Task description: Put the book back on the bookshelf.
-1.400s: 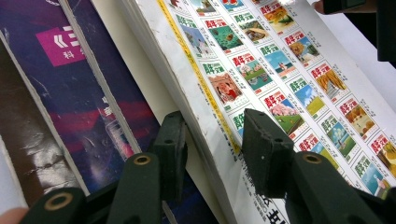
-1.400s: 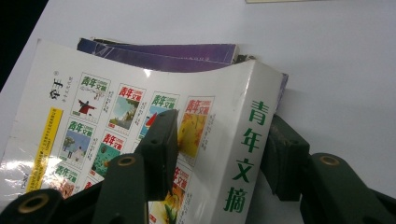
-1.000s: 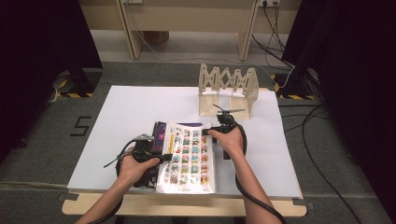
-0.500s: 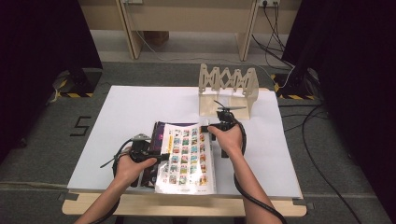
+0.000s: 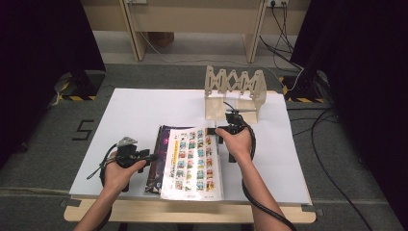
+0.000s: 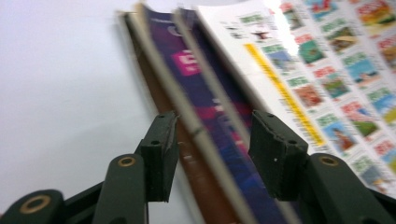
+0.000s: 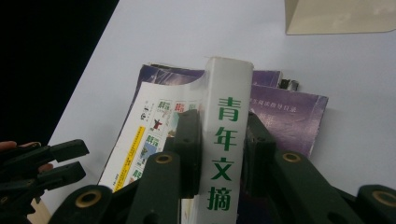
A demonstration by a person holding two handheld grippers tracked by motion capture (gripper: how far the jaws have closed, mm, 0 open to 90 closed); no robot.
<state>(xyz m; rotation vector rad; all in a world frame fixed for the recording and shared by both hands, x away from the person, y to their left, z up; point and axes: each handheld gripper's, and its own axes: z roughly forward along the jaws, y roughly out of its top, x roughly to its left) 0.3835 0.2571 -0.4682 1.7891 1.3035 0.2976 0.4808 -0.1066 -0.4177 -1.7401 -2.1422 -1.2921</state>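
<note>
Right gripper view: right hand-held gripper [image 7: 223, 144] clamps magazine [image 7: 226, 154].

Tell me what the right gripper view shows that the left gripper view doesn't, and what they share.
Right gripper view: the right gripper shut on the white spine with green characters, a corner of the wooden rack, and the left gripper farther off. Left gripper view: the left gripper open, its jaws either side of the purple magazines' edges. Both: the picture-grid cover, the purple magazines and the white table.
</note>
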